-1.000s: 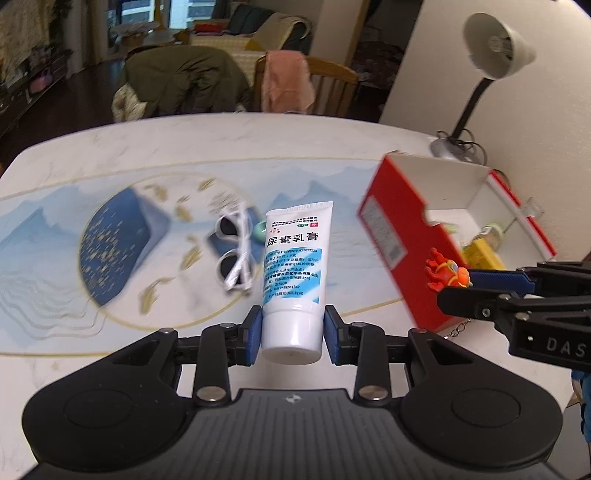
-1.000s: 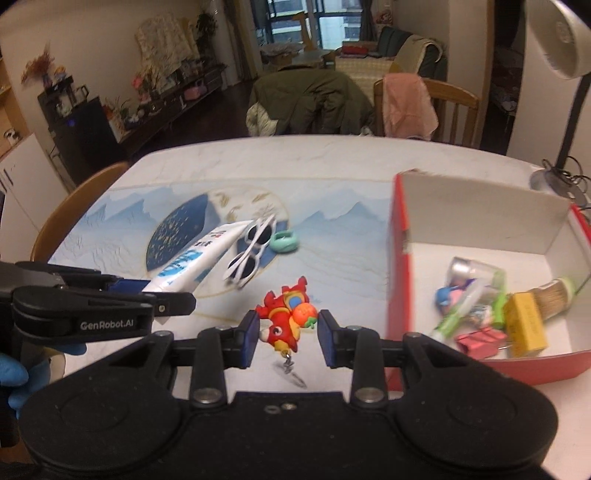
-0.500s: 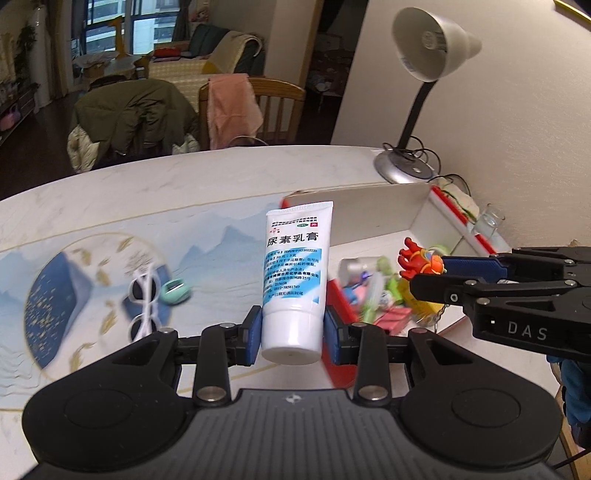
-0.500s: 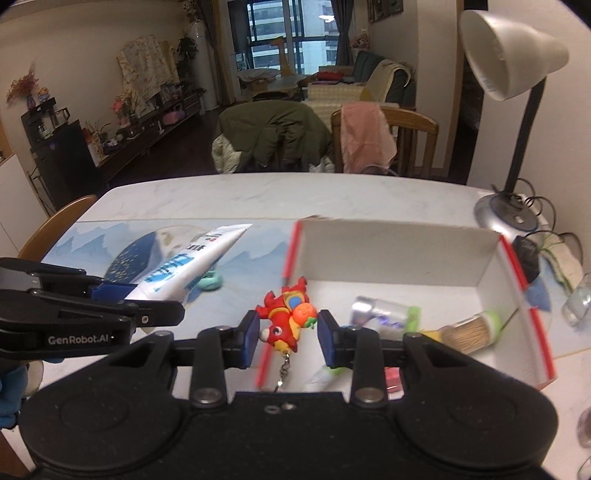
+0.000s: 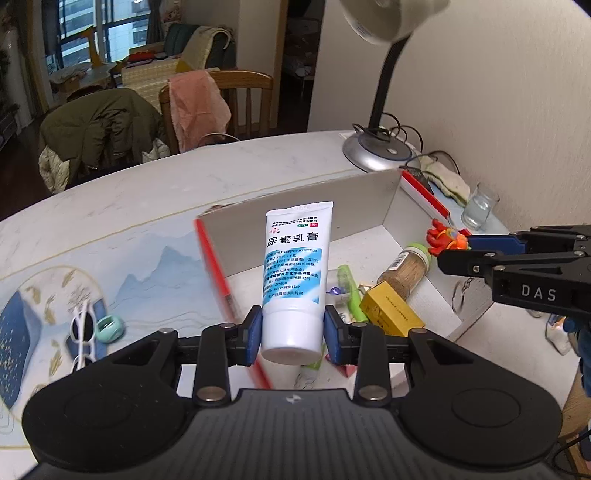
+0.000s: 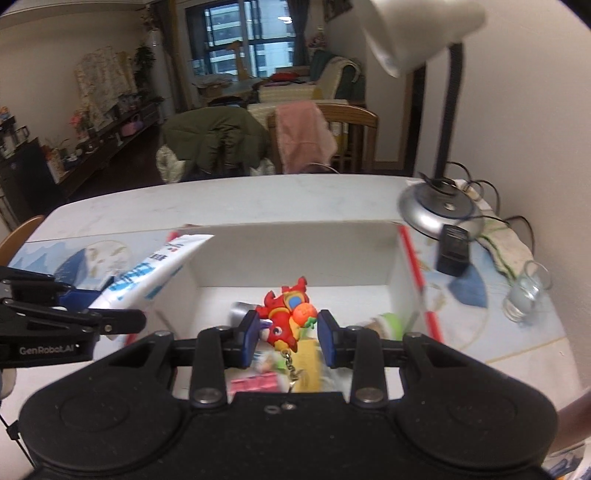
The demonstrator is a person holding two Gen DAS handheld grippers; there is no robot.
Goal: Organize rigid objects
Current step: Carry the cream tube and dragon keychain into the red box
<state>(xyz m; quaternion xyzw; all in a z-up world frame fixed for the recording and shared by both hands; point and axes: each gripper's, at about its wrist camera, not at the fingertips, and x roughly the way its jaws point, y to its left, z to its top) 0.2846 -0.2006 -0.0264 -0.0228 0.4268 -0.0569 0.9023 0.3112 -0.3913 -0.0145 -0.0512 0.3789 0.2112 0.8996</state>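
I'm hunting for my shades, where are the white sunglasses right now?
In the left wrist view, the white sunglasses lie at the far left on the table mat, beside a small mint-green object, outside the red box.

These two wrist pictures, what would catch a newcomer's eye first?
The white and blue cream tube clamped upright in the left gripper, over the red-edged box. Next, the red cartoon keychain pinched in the right gripper above the box's clutter, with the white desk lamp looming at upper right.
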